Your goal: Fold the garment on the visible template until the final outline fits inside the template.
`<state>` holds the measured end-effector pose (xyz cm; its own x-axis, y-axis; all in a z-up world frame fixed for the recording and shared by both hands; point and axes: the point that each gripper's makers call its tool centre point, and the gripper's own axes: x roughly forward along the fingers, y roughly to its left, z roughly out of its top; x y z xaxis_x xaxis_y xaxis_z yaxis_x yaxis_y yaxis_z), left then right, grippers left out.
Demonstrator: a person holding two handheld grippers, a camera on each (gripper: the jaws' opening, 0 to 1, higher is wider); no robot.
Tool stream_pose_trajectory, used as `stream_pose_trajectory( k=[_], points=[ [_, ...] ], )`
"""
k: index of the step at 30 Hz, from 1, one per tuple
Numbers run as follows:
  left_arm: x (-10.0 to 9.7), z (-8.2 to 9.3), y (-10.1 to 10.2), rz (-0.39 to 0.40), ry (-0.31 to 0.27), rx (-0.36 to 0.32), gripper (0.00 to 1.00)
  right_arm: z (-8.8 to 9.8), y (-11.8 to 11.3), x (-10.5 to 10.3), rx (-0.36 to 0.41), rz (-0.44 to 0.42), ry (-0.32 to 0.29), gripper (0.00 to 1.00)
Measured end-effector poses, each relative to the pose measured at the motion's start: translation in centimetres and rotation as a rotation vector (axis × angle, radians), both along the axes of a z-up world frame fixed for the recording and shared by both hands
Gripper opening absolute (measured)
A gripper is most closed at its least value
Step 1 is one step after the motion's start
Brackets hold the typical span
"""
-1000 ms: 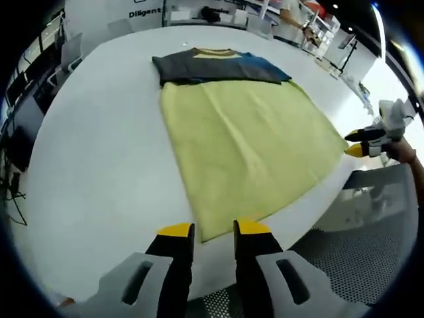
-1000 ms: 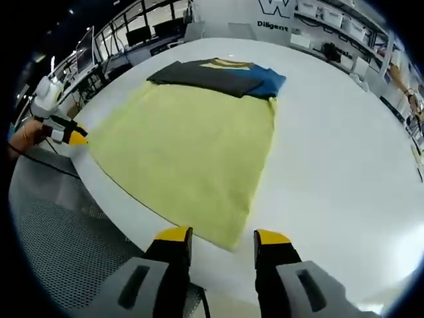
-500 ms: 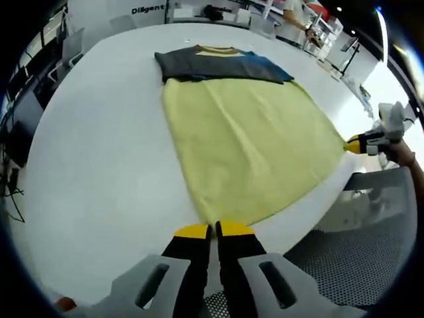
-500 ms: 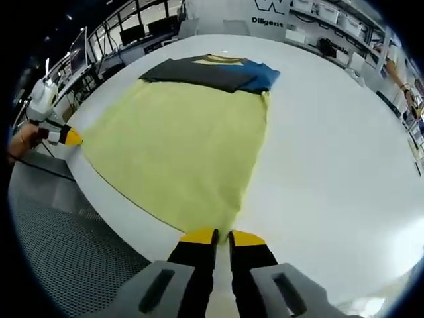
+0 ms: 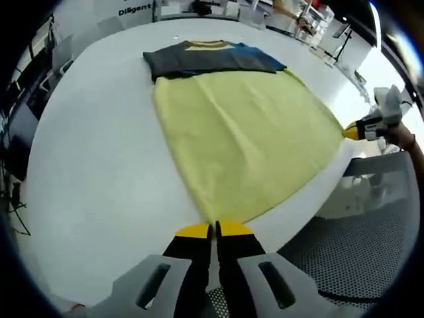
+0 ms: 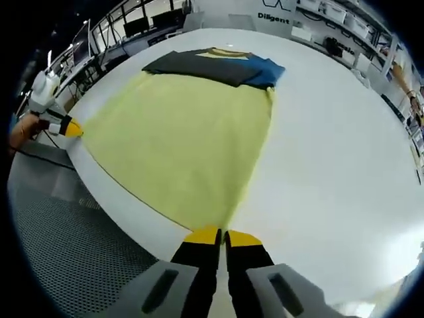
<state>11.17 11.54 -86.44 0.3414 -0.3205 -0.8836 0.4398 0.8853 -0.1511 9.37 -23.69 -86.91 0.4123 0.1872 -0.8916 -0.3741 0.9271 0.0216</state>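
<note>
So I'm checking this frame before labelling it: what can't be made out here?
- Left gripper view: the yellow cloth corner is hidden between the left gripper's shut jaws.
- Right gripper view: the right gripper likewise covers its corner.
- Both views: the dark shirt is folded and far off, its print too small to read.
- No template outline can be told on the table.

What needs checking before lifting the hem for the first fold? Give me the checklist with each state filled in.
1. Left gripper shut on near corner of the yellow garment: ok.
2. Right gripper shut on the other near corner: ok.
3. Cloth between the two corners flat, only faint creases: ok.
4. Dark, blue and yellow folded garment at the far end overlaps the yellow cloth's far edge: not ok for a clean fold.
5. Template outline under the cloth: cannot tell.
6. White table beside the cloth free of obstacles: ok.
</note>
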Motion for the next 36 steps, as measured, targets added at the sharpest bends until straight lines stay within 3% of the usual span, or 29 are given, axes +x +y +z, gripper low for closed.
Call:
stream_pose_trajectory(
  k=[6,28,36],
  points=[
    [-0.8,0.0,-0.1,-0.038,0.032,0.023,0.0,0.0,-0.2,-0.8,-0.058,0.076,0.044,0.0],
    [-3.9,-0.3,-0.3,-0.144,0.146,0.061,0.0,0.1,-0.4,-3.8,-0.071,0.072,0.175,0.0],
    [-4.8,-0.3,-0.3,-0.126,0.173,0.042,0.0,0.0,-0.5,-4.9,-0.048,0.055,0.203,0.0]
  ],
)
